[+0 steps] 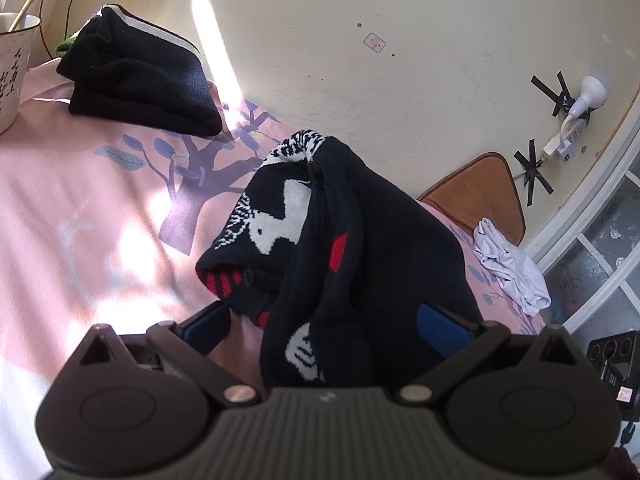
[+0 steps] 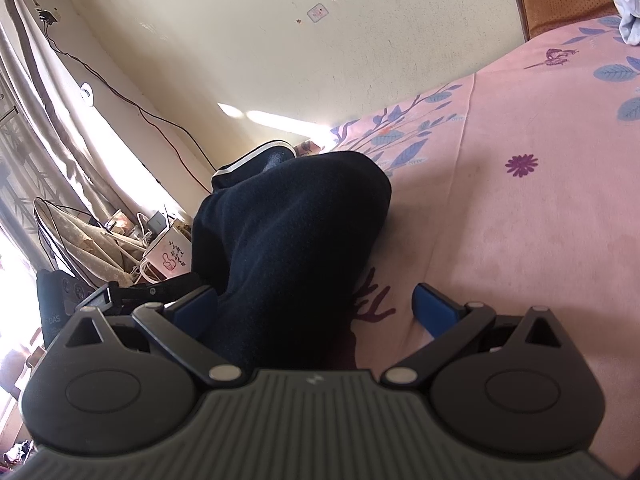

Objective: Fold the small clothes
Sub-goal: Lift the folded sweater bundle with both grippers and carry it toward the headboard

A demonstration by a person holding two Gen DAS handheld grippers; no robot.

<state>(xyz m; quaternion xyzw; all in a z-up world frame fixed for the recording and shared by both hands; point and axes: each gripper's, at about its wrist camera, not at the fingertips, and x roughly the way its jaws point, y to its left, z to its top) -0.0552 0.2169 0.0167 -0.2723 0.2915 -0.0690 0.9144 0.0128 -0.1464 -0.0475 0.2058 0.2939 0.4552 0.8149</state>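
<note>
Working from the pink bedsheet [image 1: 80, 200] as my landmark, I judge I should close my left gripper [image 1: 324, 320] on one edge only of the patterned sock [image 1: 320, 240], which lies bunched on the sheet between its wide-spread jaws. It is black with white birds and red marks. My right gripper [image 2: 316, 308] is spread wide too, around the plain dark garment [image 2: 288, 232] with a white-striped cuff, heaped on the sheet's wall-side edge.

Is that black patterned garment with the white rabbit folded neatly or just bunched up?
Bunched up. The black knit garment with white and red patterning sits in a crumpled heap on the pink sheet, layers draped unevenly.
</note>
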